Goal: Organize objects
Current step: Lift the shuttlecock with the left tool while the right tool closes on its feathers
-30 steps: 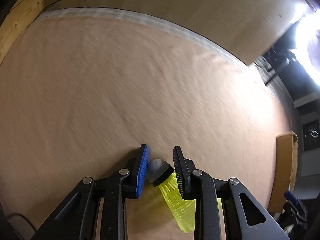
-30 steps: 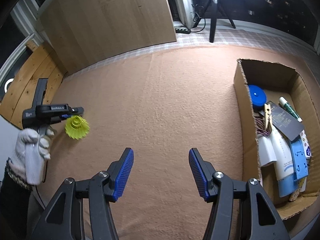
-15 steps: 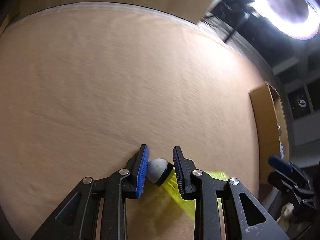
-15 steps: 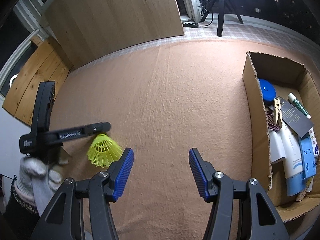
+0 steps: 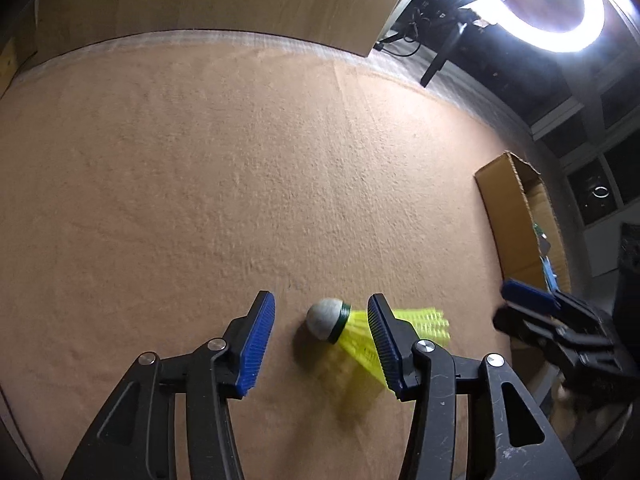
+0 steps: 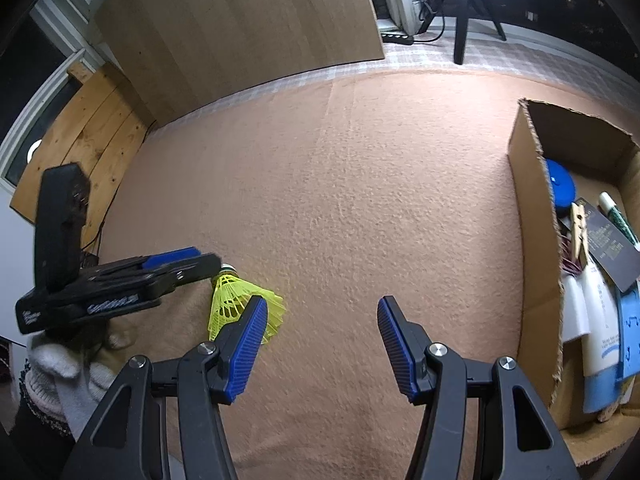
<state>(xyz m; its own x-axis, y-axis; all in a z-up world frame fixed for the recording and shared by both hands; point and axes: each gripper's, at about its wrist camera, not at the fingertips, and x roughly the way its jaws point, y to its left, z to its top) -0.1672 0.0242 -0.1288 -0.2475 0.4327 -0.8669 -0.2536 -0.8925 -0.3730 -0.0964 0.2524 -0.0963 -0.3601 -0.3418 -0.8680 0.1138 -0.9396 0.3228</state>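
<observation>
A yellow shuttlecock [image 5: 326,318] with a grey cork tip lies between the fingers of my left gripper [image 5: 320,304]. The jaws are opening and their blue pads stand clear of the cork. In the right wrist view the shuttlecock [image 6: 240,304] hangs skirt-down just off the tip of the left gripper [image 6: 180,268], close above the tan carpet. Its skirt is partly hidden behind my right gripper's left finger. My right gripper [image 6: 320,308] stands open with nothing between its fingers. A cardboard box [image 6: 528,200] stands at the right.
The box [image 5: 504,208] holds a blue disc [image 6: 560,188], a clothespin [image 6: 578,224], a dark card, tubes and other items. A wooden board [image 6: 240,28] leans at the back. A tripod [image 6: 462,16] stands behind the carpet. A gloved hand [image 6: 60,372] holds the left gripper.
The left gripper carried the shuttlecock rightward, close to the right gripper, then spread its jaws so the cork is no longer pinched. The right gripper stayed put.
</observation>
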